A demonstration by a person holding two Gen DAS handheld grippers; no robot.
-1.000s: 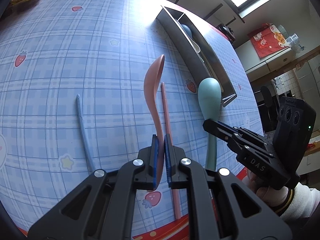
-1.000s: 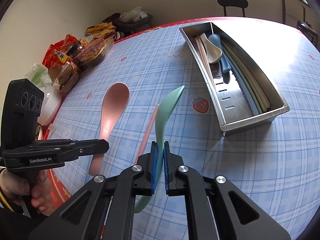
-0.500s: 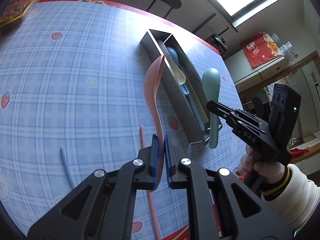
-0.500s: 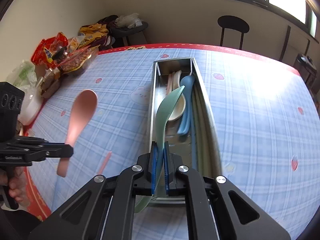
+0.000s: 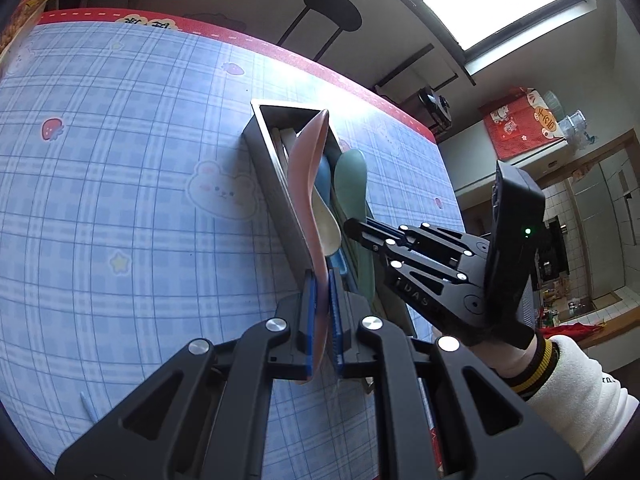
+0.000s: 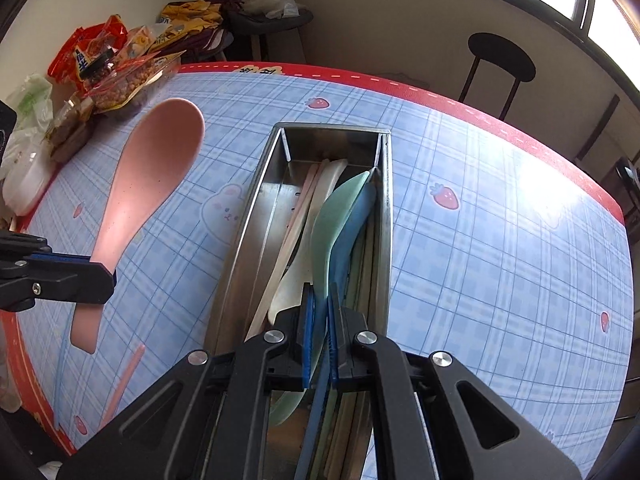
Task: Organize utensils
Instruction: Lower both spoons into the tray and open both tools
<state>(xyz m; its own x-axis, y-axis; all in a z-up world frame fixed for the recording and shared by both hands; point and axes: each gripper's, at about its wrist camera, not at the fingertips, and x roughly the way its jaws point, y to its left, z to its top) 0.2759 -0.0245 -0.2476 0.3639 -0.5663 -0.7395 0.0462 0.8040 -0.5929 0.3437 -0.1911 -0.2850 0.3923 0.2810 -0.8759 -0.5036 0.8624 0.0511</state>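
Daylit scene, sharp in the middle and bent at the rims

We see strong daylight from the window (image 5: 500, 4), blown out to white in the left wrist view, and it throws a washed-out glare patch on the tablecloth (image 6: 552, 196) in the right wrist view and a paler one just beyond the metal tray (image 5: 276, 200). Both fisheye views bow the table edge and fall to black at the corners. The tray's steel walls catch soft reflections; focus holds well, with little motion blur.
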